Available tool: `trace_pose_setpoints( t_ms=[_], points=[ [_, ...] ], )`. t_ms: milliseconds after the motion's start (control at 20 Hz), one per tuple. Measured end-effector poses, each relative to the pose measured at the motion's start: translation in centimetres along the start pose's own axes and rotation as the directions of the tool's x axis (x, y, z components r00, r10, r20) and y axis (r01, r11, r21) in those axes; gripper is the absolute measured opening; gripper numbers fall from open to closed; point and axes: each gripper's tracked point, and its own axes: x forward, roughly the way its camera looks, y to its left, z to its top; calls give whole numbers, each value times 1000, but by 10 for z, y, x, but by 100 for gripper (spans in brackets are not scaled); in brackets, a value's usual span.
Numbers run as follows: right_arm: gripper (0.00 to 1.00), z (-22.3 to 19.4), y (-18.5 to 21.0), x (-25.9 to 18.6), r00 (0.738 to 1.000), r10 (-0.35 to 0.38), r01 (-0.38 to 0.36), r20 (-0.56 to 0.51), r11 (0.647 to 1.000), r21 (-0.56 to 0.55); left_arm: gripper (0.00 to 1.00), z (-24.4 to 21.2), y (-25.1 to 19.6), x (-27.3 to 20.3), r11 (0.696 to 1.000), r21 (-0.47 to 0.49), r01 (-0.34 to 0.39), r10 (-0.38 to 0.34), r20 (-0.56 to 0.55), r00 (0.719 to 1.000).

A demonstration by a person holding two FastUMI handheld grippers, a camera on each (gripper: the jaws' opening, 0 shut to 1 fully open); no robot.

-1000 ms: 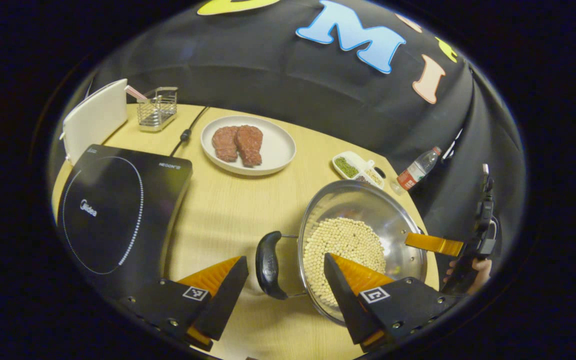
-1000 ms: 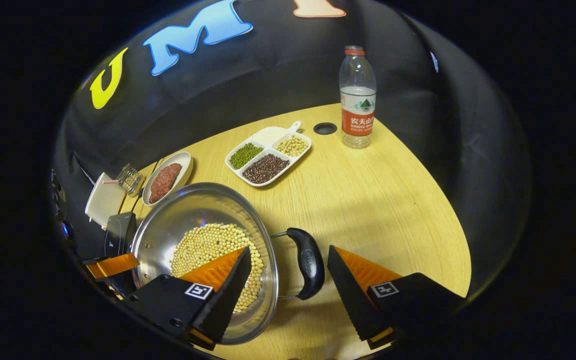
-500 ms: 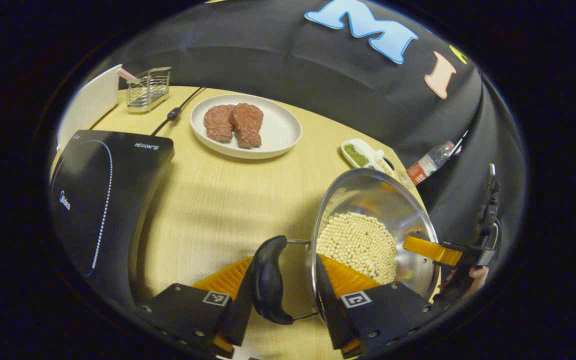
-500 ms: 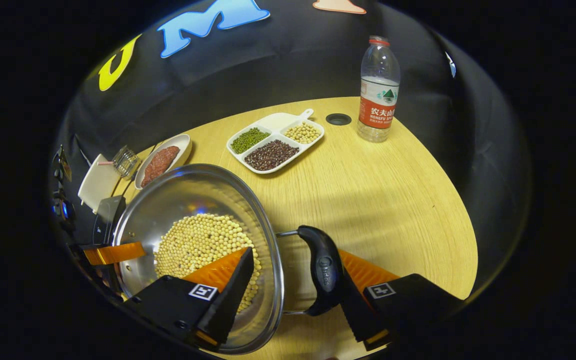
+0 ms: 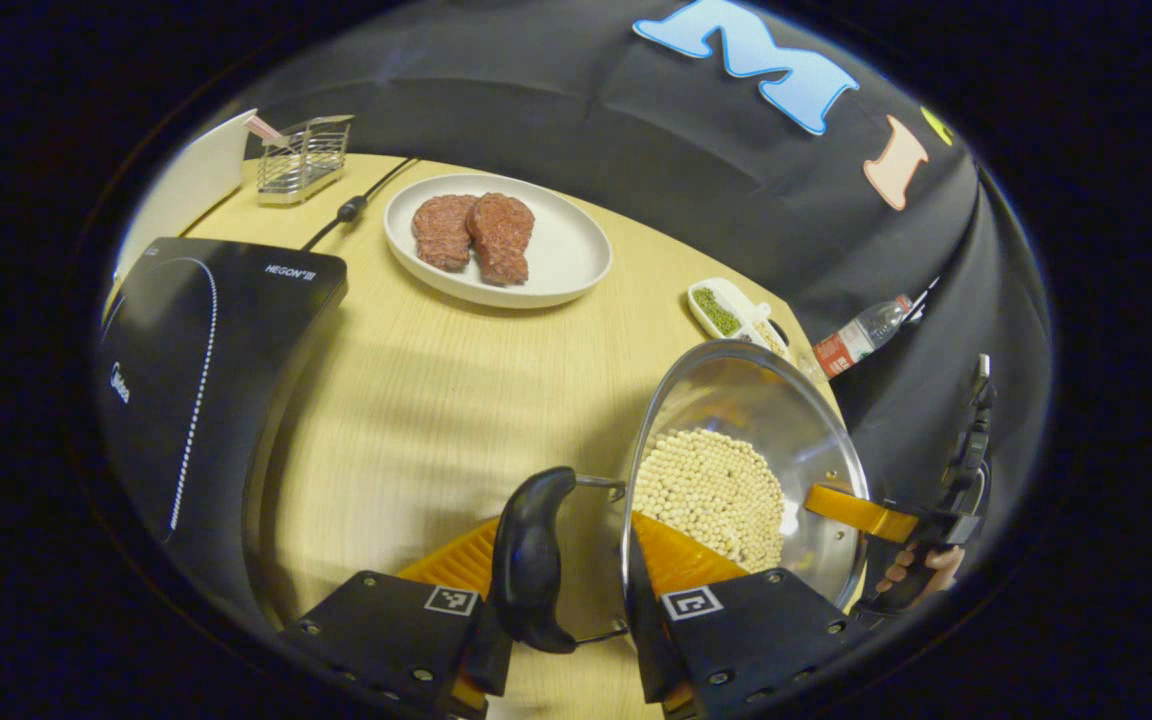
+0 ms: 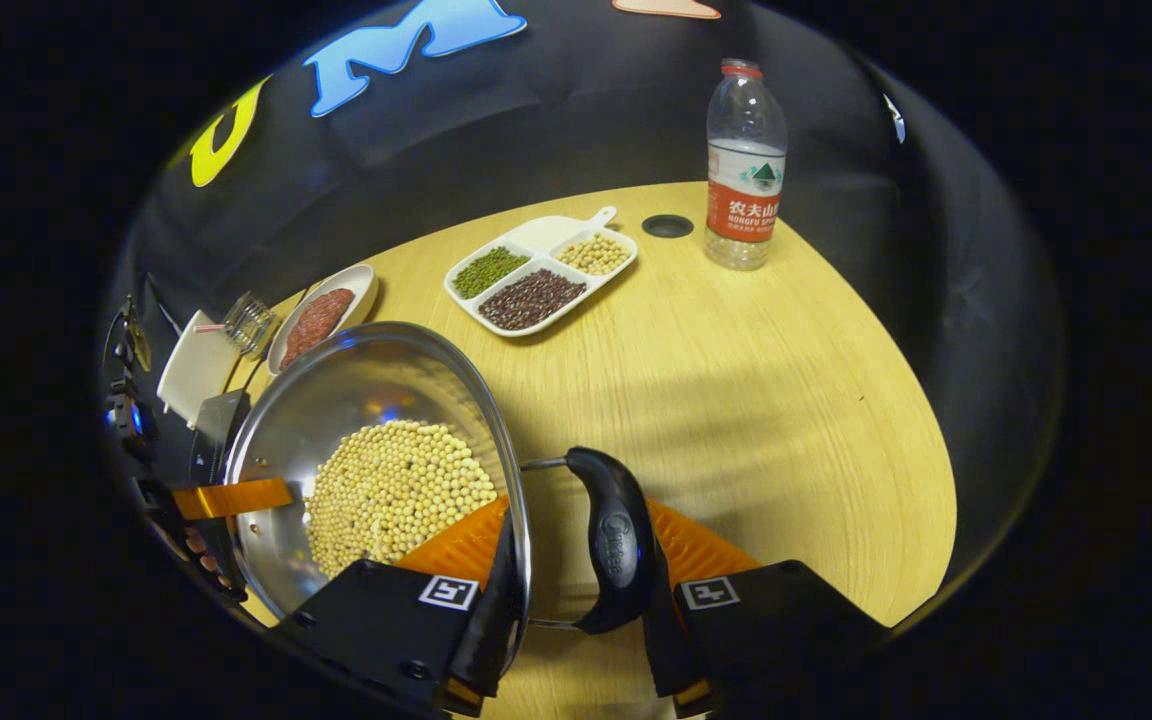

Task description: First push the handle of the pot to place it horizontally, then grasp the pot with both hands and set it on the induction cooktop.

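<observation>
A steel pot (image 5: pixel 736 400) holding soybeans (image 5: pixel 711 485) is at the table's near right, with a black side handle (image 5: pixel 528 555) at each end. My left gripper (image 5: pixel 561 545) is shut on the near handle, one finger outside it and the other inside the rim. In the right gripper view the pot (image 6: pixel 356 385) is at lower left; my right gripper (image 6: pixel 576 520) clamps its handle (image 6: pixel 611 540) and the rim the same way. The black induction cooktop (image 5: pixel 206 360) lies to the left. I cannot tell whether the pot touches the table.
A plate (image 5: pixel 566 270) with two meat patties, a wire rack (image 5: pixel 301 165), a white board (image 5: pixel 191 185) and a cable (image 5: pixel 346 210) lie behind the cooktop. A divided dish (image 6: pixel 536 270) of beans and a water bottle (image 6: pixel 744 170) stand at the back. A hand (image 5: pixel 921 570) holds the far gripper.
Both grippers moved in over the pot's two handles and closed from open, each with one finger now inside the rim. The pot has shifted slightly in both views.
</observation>
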Motion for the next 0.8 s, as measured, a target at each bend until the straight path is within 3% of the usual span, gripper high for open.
trace_pose_setpoints(
  t_ms=[100,150,450,700,750,800],
  points=[
    [52,-3,2,-1,1000,-4,4,-7,1000,-10,55,-3,0,1,1000,-6,-11,11,-19,1000],
    [51,-5,3,-4,1000,-8,8,-7,1000,-12,51,-3,1,-4,1000,-4,-11,11,-17,1000],
    [51,-26,32,-40,1000,-2,2,-7,1000,10,55,14,4,-9,1000,15,-4,4,14,1000],
    [51,-48,69,-76,1000,5,-5,4,1000,13,46,12,0,2,1000,10,9,-9,28,1000],
    [51,-52,78,-82,1000,4,-4,7,1000,11,54,12,1,3,1000,8,12,-12,30,999],
    [51,-55,87,-88,1000,4,-5,6,1000,13,55,12,1,3,1000,6,13,-13,31,999]
  ],
)
